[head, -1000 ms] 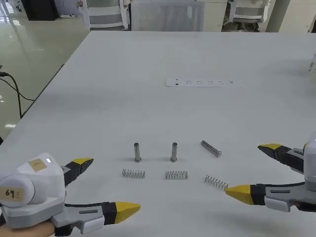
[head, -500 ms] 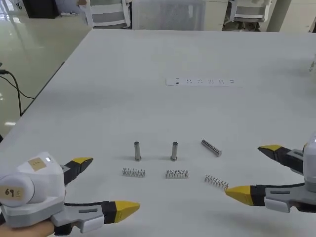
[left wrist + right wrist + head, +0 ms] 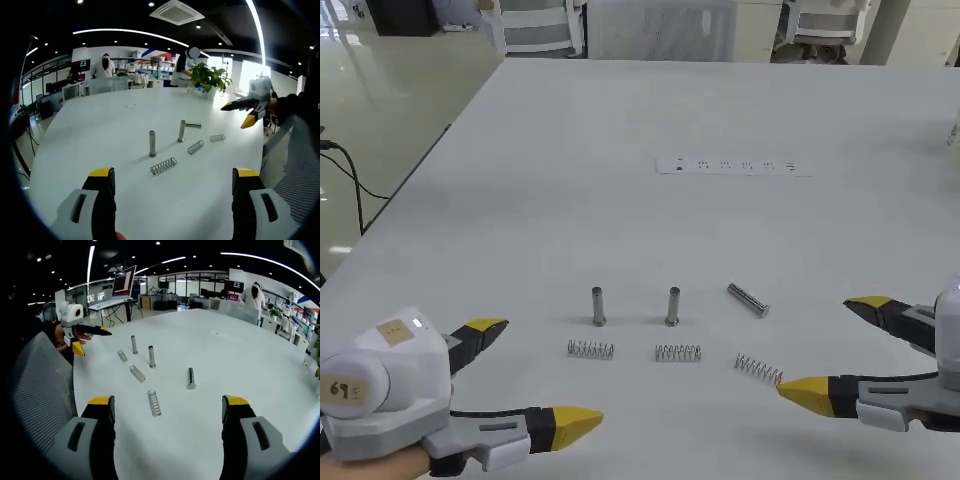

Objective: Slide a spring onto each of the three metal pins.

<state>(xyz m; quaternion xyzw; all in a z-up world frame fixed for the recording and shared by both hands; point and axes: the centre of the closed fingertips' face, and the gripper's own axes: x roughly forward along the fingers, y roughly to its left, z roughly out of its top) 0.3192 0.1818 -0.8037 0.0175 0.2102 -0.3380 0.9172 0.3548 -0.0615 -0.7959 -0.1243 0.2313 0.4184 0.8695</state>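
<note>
Hovering wide open, empty: left tongs [image 3: 552, 372] at 7 o'clock of upright pins [image 3: 598, 306], right tongs [image 3: 813, 346] at 4. Third pin [image 3: 748, 299] lies flat (rightmost); 3 springs [image 3: 678, 353] on table [image 3: 620, 180], 6 o'clock of pins.

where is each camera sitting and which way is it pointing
Head view: on the headset, looking forward and down at the table, pins and springs; left gripper and right gripper show at the bottom corners.
Left gripper view: on the left gripper, facing along its own open jaws across the pins toward the right gripper.
Right gripper view: on the right gripper, facing along its own open jaws across the pins toward the left gripper.
Shared: both gripper views show the lying pin from opposite sides.
</note>
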